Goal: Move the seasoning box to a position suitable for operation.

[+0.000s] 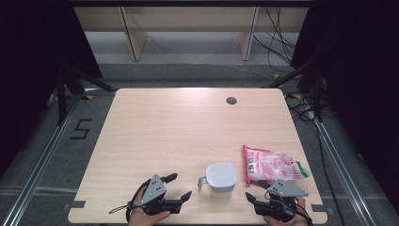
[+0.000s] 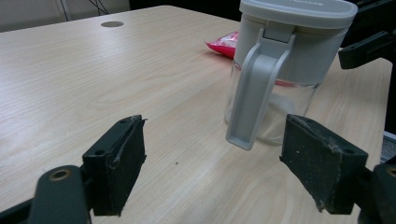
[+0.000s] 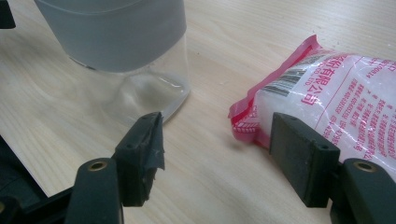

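Note:
A clear jug (image 1: 220, 178) with a grey lid and grey handle stands near the table's front edge. A pink and white bag (image 1: 273, 165) of white grains lies flat just right of it. My left gripper (image 1: 179, 186) is open to the left of the jug. In the left gripper view the jug's handle (image 2: 254, 93) hangs a little beyond the left gripper (image 2: 219, 163), and the jaws are wide apart. My right gripper (image 1: 256, 190) is open at the front right. In the right gripper view the right gripper (image 3: 222, 156) points between the jug (image 3: 121, 46) and the bag (image 3: 336, 93), touching neither.
The light wooden table (image 1: 188, 127) has a round cable hole (image 1: 231, 100) at the back. Black stands and cables sit on the floor around the table, and a wooden shelf frame (image 1: 188, 28) stands behind it.

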{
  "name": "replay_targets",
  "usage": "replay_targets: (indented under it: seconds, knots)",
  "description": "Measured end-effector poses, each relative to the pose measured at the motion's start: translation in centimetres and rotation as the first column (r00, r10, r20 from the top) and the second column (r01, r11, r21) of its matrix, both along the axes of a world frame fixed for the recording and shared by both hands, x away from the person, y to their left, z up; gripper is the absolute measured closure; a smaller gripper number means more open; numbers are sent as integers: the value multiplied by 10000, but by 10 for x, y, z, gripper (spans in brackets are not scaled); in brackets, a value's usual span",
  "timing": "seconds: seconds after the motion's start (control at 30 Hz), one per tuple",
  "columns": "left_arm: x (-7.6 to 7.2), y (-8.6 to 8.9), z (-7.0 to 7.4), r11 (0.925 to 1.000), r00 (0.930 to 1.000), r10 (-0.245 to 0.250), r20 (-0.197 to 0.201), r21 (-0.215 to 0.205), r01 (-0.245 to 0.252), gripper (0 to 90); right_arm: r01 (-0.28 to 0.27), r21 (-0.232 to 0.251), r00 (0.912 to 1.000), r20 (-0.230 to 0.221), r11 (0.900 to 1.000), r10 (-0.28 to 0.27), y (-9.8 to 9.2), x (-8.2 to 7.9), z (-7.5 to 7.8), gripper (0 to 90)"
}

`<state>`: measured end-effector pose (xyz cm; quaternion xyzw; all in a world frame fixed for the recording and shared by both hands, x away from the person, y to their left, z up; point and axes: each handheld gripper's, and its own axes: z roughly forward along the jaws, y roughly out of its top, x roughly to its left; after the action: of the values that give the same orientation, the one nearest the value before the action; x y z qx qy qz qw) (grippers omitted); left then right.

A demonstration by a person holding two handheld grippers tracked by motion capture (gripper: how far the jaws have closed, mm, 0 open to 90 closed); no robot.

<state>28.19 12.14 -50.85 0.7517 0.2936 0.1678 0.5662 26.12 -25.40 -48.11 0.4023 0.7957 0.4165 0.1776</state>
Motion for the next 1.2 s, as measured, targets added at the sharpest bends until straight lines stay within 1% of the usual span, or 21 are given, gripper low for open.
replay_targets:
  seconds: [0.37, 0.4, 0.43, 0.47, 0.5, 0.57, 0.67, 0.7, 0.73, 0.77, 0.8, 0.83, 0.87, 0.9, 0.93, 0.97, 1.0, 1.1, 1.13, 1.17, 1.2]
  knots:
    - [-3, -6, 2, 9985, 9985, -540, 86, -86, 541, 278, -76, -22, 10000, 10, 10000, 76, 1, 0, 0, 361]
    - [-4, -7, 2, 9985, 9986, -520, 82, -179, 522, 291, -105, -64, 9999, -5, 9999, 105, 0, 0, 0, 362]
    - [-4, -6, 2, 9979, 9980, -601, 179, -229, 605, 306, 60, 6, 9999, -122, 10000, -60, 2, -1, 0, 362]
    - [-4, -6, 3, 9980, 9979, -618, 211, -127, 620, 331, -125, -103, 9999, 31, 9999, 126, 0, 1, 0, 362]
    - [-5, -7, 3, 9975, 9976, -660, 217, -250, 666, 348, -138, -45, 9999, 6, 9999, 138, 1, 1, -1, 362]
    - [-6, -10, 4, 9954, 9956, -894, 288, -314, 903, 389, -117, -51, 9999, -9, 9999, 117, 1, 1, -1, 363]
    - [-6, -14, 4, 9930, 9929, -1156, 284, -226, 1162, 426, -168, -123, 9999, -6, 9998, 168, 1, 1, -1, 363]
    - [-6, -18, 3, 9917, 9919, -1230, 311, -332, 1240, 430, -138, -162, 9999, -40, 9998, 138, 1, 0, -1, 364]
    - [-6, -19, 3, 9917, 9915, -1271, 272, -166, 1276, 438, -221, -165, 9998, 16, 9996, 221, 1, 1, -1, 364]
    - [-5, -22, 3, 9894, 9894, -1415, 317, -272, 1424, 444, -219, -195, 9996, 149, 9996, 222, 1, 1, -1, 364]
    - [-5, -24, 3, 9898, 9898, -1398, 268, -238, 1405, 450, -199, -183, 9998, 69, 9996, 201, 2, 1, -1, 365]
    - [-4, -27, 3, 9887, 9892, -1431, 306, -397, 1443, 449, -121, -124, 9999, 22, 9999, 121, 3, 0, -1, 367]
    - [-4, -28, 3, 9878, 9884, -1484, 312, -438, 1497, 446, 8, -105, 9998, -184, 9999, -10, 4, -2, -1, 368]
    - [-4, -28, 4, 9882, 9885, -1484, 277, -344, 1493, 446, -200, -211, 9998, -11, 9996, 200, 3, 0, -2, 369]
    - [-2, -29, 5, 9881, 9885, -1492, 257, -343, 1500, 443, -62, -92, 9999, -156, 9999, 61, 5, -1, -2, 369]
    - [0, -30, 4, 9886, 9895, -1408, 311, -494, 1422, 441, -192, -64, 9998, -96, 9998, 192, 4, 0, -2, 369]
    - [2, -29, 5, 9912, 9915, -1277, 260, -326, 1285, 440, -219, -298, 9996, 192, 9993, 225, 3, 1, -2, 369]
    - [5, -29, 6, 9921, 9929, -1162, 264, -440, 1173, 442, -333, -365, 9993, 171, 9988, 340, 4, 1, -2, 370]
    - [8, -29, 6, 9898, 9913, -1260, 374, -626, 1282, 442, -86, -125, 9998, -182, 9999, 84, 6, -2, -2, 370]
    - [10, -29, 7, 9909, 9917, -1243, 324, -478, 1258, 459, -268, -306, 9996, -40, 9992, 267, 5, 0, -2, 370]
    - [13, -30, 8, 9905, 9912, -1287, 317, -457, 1300, 460, -197, -263, 9996, -184, 9995, 192, 6, -1, -2, 371]
